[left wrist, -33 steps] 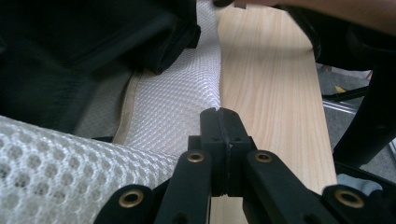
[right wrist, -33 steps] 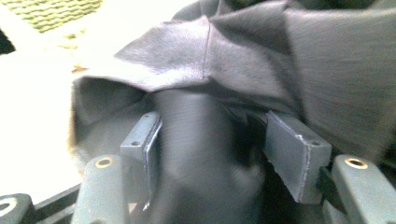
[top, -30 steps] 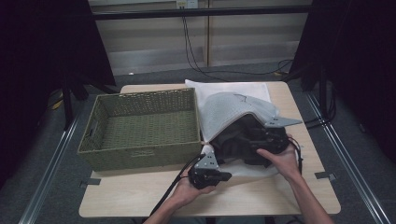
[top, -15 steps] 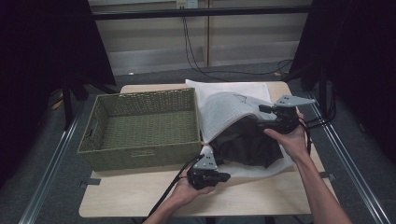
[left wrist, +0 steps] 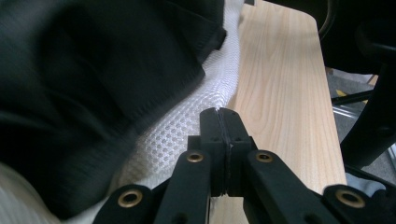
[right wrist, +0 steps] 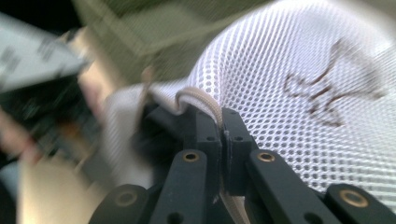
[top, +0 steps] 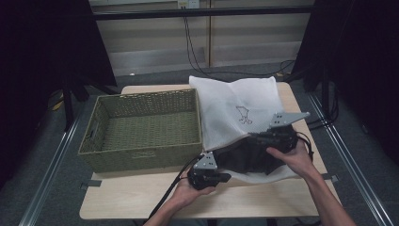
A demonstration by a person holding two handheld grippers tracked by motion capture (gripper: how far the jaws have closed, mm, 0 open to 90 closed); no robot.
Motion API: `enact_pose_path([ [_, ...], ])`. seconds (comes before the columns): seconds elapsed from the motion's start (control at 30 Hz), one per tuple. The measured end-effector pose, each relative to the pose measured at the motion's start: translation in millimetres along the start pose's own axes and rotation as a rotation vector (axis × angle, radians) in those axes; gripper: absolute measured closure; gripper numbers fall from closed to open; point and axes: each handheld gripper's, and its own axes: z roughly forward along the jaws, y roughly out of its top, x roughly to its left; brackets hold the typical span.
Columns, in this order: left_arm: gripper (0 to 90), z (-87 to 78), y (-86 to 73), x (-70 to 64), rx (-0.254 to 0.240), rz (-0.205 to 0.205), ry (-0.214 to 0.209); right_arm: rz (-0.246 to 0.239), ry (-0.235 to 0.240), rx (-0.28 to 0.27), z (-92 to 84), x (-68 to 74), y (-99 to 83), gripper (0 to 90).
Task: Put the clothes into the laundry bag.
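The mesh bag point(top: 235, 113), right of centre, looks soft and light; both the left gripper point(left wrist: 219, 122) and right gripper point(right wrist: 219, 122) pinch its edge, jaws closed, the right having just been closing.

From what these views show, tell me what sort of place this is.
Probably a recording or test station rather than a home: a bare wooden table flanked by black curtains, with cables hanging down the plain wall behind. A wicker basket and a white mesh bag sit on it.
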Motion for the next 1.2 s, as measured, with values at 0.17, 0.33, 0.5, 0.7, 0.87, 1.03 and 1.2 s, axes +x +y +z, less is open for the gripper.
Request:
enact_pose_path([
  [0.17,89.9,1.0,0.0,-0.1,-0.012,-0.01,0.003,0.028,0.087,0.091,18.3,15.8,-31.4,88.6],
  [0.33,77.7,2.6,1.1,-7.7,0.017,0.011,-0.015,0.075,0.115,0.129,36.0,18.8,-58.5,88.5],
  [0.5,62.5,12.7,7.2,-22.4,0.041,0.092,-0.056,0.096,0.122,0.13,44.4,15.6,-65.6,88.5],
  [0.7,57.7,37.5,3.5,-25.5,0.191,0.153,0.003,0.097,0.127,0.143,44.4,16.9,-65.8,88.4],
  [0.87,87.8,37.5,4.3,-24.0,0.191,0.175,0.073,0.103,0.123,0.183,55.2,17.8,-72.1,88.3],
  [1.03,90.0,34.7,1.7,-19.9,0.146,0.116,-0.005,0.111,0.058,0.231,74.2,12.0,-79.5,88.9],
  [1.2,90.0,23.9,4.9,-17.0,0.07,0.076,-0.062,0.115,-0.007,0.241,85.0,1.7,-73.3,89.2],
])
